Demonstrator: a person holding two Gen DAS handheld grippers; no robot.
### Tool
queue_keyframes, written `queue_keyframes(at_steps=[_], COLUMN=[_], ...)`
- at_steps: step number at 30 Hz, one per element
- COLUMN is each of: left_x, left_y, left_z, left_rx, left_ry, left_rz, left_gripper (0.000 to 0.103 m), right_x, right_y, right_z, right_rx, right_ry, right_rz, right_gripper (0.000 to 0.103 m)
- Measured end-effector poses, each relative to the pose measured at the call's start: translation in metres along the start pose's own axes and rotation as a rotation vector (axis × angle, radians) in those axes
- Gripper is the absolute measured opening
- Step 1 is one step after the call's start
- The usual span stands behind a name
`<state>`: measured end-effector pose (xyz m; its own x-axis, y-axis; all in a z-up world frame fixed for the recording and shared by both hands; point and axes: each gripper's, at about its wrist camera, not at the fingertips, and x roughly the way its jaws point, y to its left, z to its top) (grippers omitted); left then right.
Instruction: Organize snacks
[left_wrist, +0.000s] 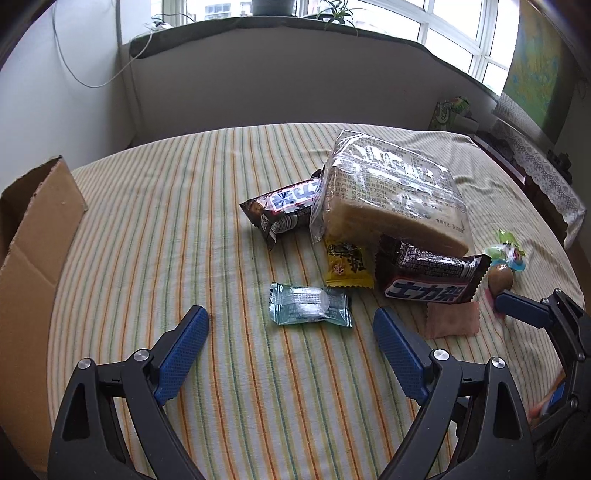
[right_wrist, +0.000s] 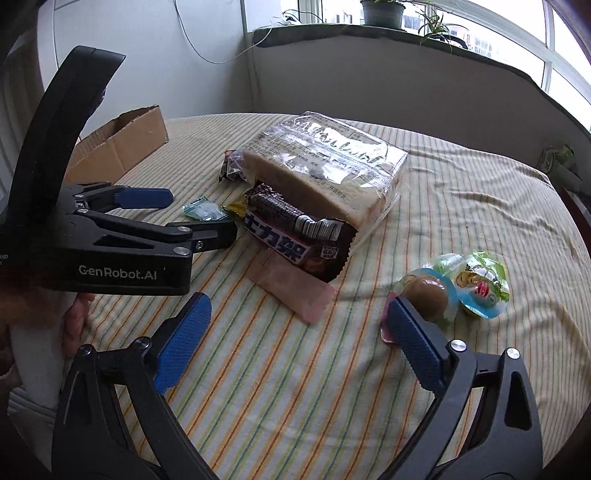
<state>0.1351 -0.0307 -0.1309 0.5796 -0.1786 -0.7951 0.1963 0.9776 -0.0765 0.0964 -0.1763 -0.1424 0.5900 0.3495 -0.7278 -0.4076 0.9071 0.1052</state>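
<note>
- The snacks lie in a loose cluster on the striped tablecloth (left_wrist: 229, 369), toward its far half: a clear bread bag (left_wrist: 391, 192) leans over a dark Snickers bar (left_wrist: 284, 210) on its left, and a second Snickers bar (left_wrist: 432, 277) rests against its near edge.
- A yellow packet (left_wrist: 345, 264) sits between the two bars, partly tucked under the bread bag.
- A small teal candy wrapper (left_wrist: 310, 304) lies alone in front of the cluster, clear cloth all round it, just ahead of the left gripper (left_wrist: 291, 326).
- The left gripper's jaws are spread wide with nothing between them.
- A pink packet (right_wrist: 291, 291) pokes out from under the near Snickers bar.
- On the right side, a brown round snack (right_wrist: 424, 295) and a colourful jelly cup (right_wrist: 476, 284) sit apart from the cluster; the brown one is just beside the right-hand pad of the right gripper (right_wrist: 299, 325).
- The right gripper's jaws are also spread wide and empty, over bare cloth.
- The near half of the cloth is open; wrinkles run across its right part.
- A cardboard box (left_wrist: 33, 236) stands open at the left edge of the table, well apart from the snacks.
- Behind the table rise a low wall and a window ledge (right_wrist: 369, 31) with plants.
</note>
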Motion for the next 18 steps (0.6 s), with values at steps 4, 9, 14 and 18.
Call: queue_keyframes(at_steps=[4, 9, 14, 18], left_x=[0.005, 0.000, -0.005, -0.011], left_y=[0.000, 0.006, 0.012, 0.019], left_z=[0.003, 0.001, -0.003, -0.008], left_rx=[0.003, -0.014, -0.022, -0.047], left_ry=[-0.005, -0.035, -0.059, -0.074], left_rz=[-0.011, -0.023, -0.042, -0.090], left_gripper=[0.091, 0.067, 0.035, 0.033], right_x=[0.011, 0.008, 0.002, -0.009], right_y=[0.003, -0.003, -0.005, -0.004], right_z=[0.009, 0.008, 0.003, -0.008], right_rx=[-0.019, 0.001, -0.013, -0.007], right_ry=[0.010, -0.021, -0.037, -0.054], right_rz=[0.007, -0.031, -0.052, -0.053], right_gripper=[0.083, 0.038, 0.012, 0.006])
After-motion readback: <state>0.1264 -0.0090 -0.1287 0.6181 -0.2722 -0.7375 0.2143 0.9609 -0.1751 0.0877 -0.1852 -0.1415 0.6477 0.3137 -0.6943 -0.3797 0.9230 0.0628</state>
